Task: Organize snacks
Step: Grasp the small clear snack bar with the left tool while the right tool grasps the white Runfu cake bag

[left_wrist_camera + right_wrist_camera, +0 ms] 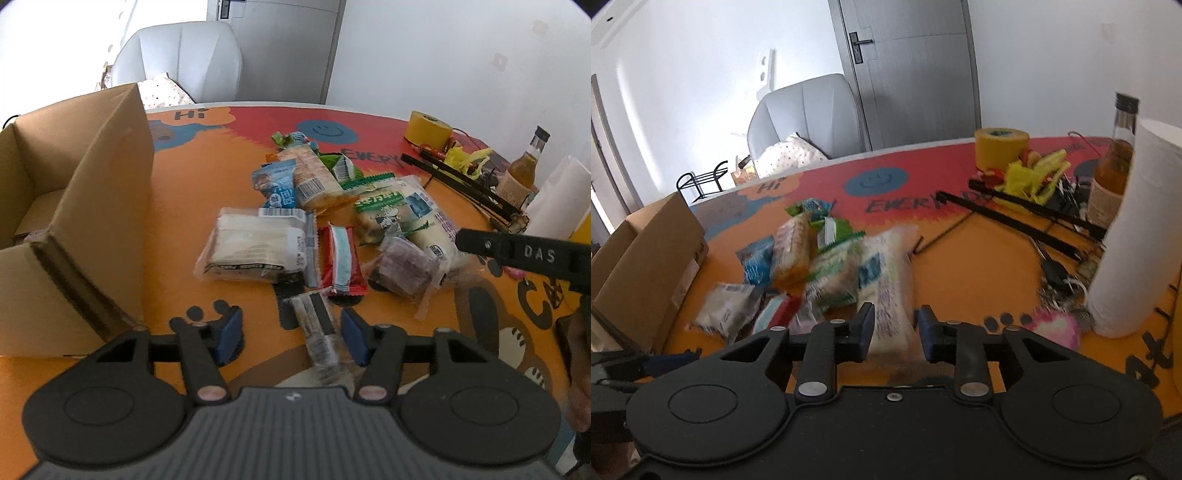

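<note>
Beside scattered snacks [295,221], the cardboard box [74,206] looks nearly empty; both tools spread, gripping nothing.

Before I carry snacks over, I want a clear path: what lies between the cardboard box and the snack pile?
Only bare orange tablecloth separates the cardboard box from the snack pile, seen in the left wrist view.

surface [192,206] print: "Hi" [189,114] on the orange blob at the far edge, "EVERY" [371,158] in dark letters on the red band by the blue smiley [328,131]. "DAS" [539,254] in white on the black finger of the right claw. Snack wrapper text and barcodes too small or blurred to read
</note>
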A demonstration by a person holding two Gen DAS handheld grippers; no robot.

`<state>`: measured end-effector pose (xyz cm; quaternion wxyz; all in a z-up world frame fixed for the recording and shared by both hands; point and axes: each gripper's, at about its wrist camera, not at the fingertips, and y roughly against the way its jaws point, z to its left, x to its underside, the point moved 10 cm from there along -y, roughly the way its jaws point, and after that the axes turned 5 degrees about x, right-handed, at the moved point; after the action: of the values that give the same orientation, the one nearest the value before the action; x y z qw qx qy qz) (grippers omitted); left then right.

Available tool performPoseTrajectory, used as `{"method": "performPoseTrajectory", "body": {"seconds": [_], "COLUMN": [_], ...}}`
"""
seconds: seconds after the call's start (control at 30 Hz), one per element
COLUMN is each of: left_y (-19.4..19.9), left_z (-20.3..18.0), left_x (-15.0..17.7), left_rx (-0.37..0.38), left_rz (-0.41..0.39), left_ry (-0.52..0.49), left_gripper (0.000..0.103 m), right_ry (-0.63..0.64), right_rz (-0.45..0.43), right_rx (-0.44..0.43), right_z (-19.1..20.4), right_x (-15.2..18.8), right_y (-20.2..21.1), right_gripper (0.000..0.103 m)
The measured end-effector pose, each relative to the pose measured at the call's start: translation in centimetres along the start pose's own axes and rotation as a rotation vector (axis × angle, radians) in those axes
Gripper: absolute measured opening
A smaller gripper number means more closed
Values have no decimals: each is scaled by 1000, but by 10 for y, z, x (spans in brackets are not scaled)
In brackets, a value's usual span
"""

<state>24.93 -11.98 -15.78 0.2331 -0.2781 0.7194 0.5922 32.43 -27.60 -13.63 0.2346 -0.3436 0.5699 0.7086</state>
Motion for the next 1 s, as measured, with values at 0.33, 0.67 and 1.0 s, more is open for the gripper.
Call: {"method": "performPoseTrajectory", "body": {"seconds": [0.33, 0.67, 1.0], "left_y": [1, -1, 4], "left_z": [14, 7, 5], "left_x": [-4, -3, 4], "left_rx": [12, 2, 15], "left_rz": [-10, 9, -4], "left_ry": [41, -15, -50], "left_gripper": [18, 23, 19], "right_ry": [49, 36, 3], "right_rz": [43, 86, 128], "right_rx": [6, 25, 29], "right_z": [12, 2, 5], "right_x": [11, 26, 35], "right_y": [-25, -6, 12], "right_gripper": [49, 38, 46]}}
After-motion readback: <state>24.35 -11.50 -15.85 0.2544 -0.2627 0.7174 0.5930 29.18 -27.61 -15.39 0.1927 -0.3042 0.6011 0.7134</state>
